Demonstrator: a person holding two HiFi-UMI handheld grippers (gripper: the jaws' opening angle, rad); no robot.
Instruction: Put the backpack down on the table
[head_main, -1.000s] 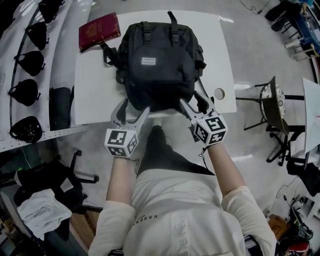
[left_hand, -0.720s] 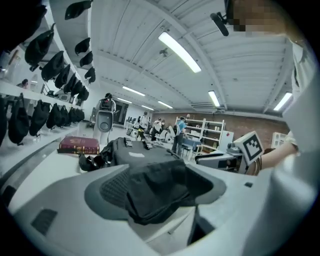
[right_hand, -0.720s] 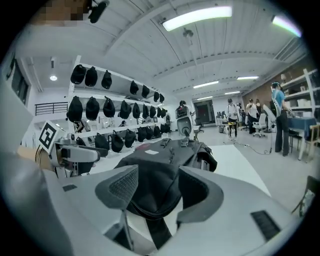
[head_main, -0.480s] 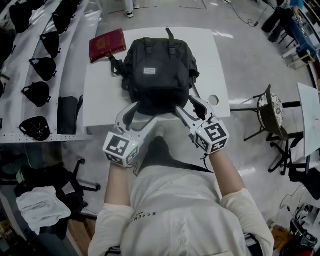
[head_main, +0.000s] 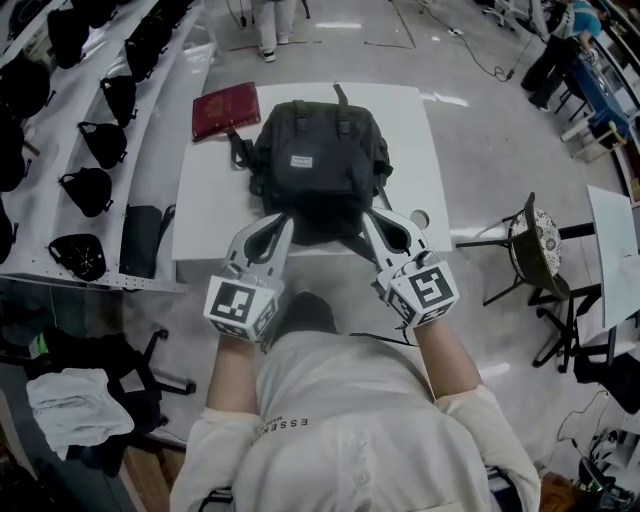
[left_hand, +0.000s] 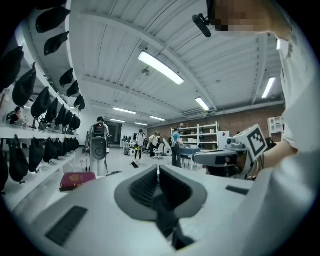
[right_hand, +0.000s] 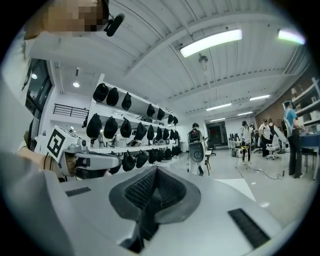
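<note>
Head view has the backpack (head_main: 320, 170) lying flat on the white desk (head_main: 425, 130), front face up, filling the middle of the top, its near end by the desk's 6 o'clock edge. It is black and zipped shut, so what it holds cannot be seen. A small pale label (head_main: 300, 163) sits on its front pocket, two buckled straps run down from the far end, and a carry loop (head_main: 340, 95) pokes out at 12 o'clock. One loose strap (head_main: 238, 150) trails off its side at 9 o'clock. The left tongs (head_main: 283, 222) and right tongs (head_main: 368, 216) show over the pack's near corners, at 7 and 5 o'clock. Left gripper view shows the left tongs (left_hand: 157, 169) with ribbed pads pressed together and nothing caught between them. Right gripper view shows the same for the right tongs (right_hand: 155, 170). Both pairs have just closed. At 10 o'clock from the pack a red book (head_main: 224, 110) lies on the desk corner, near the trailing strap. At 4 o'clock a small round thing (head_main: 419, 218) rests near the desk edge. Further out at 9 o'clock a long white shelf (head_main: 40, 215) carries a row of dark rounded bags, and at 3 o'clock a stool (head_main: 535, 235) stands on the floor.
</note>
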